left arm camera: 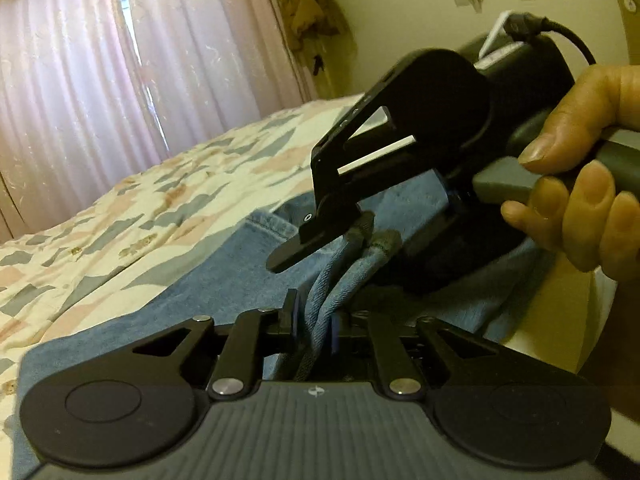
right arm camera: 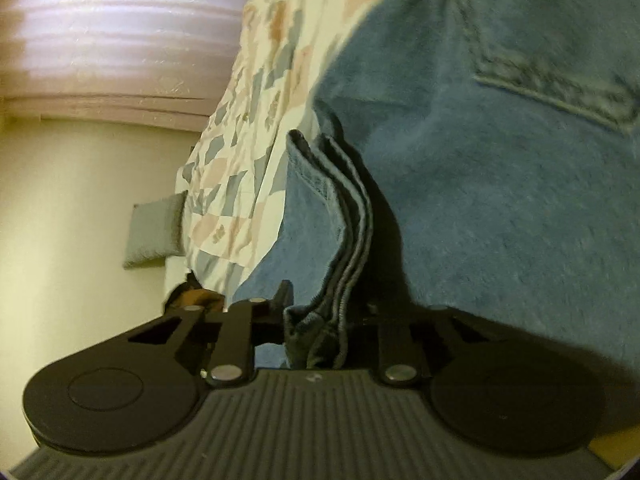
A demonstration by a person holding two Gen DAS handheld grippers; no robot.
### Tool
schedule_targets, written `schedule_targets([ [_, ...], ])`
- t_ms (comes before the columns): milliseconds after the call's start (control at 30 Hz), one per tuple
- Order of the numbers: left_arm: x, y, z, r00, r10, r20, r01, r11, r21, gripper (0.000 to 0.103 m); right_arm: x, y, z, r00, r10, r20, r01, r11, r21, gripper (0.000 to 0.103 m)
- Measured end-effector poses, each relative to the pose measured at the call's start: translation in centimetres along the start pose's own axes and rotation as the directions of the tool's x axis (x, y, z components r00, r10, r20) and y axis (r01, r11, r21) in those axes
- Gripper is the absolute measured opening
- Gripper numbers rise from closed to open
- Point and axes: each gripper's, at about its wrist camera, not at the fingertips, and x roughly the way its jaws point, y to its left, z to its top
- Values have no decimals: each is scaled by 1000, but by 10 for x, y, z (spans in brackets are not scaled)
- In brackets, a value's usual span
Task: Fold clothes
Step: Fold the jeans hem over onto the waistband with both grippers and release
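A pair of blue jeans lies on a bed with a patterned sheet. My left gripper is shut on a bunched hem of the jeans, which runs up between its fingers. My right gripper shows in the left wrist view, held in a hand, shut on the same bunch of denim just beyond my left one. In the right wrist view my right gripper is shut on several stacked layers of the jeans, whose pocket seam shows at the upper right.
Pink curtains hang behind the bed. A brown garment hangs on the cream wall. The bed sheet edge and a grey pillow show in the right wrist view.
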Motion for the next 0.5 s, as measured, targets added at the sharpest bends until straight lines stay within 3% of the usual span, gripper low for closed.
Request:
schedule_targets([
  [167,-43,44,3,991,-125,43,129,987,-94,30,-30,22,1,998,28,62,-18,986,-163,19],
  [300,-65,75,18,978,-195,76,205,967,-153,31,-78,35,15,986,6,167,37,967,-251,18],
  [400,-69,91,29,962,-246,123,266,944,-194,31,-127,41,37,964,-11,266,95,948,-305,18],
  [500,-45,96,34,960,-260,104,278,926,-256,31,-183,35,58,926,-70,370,195,930,-313,18],
])
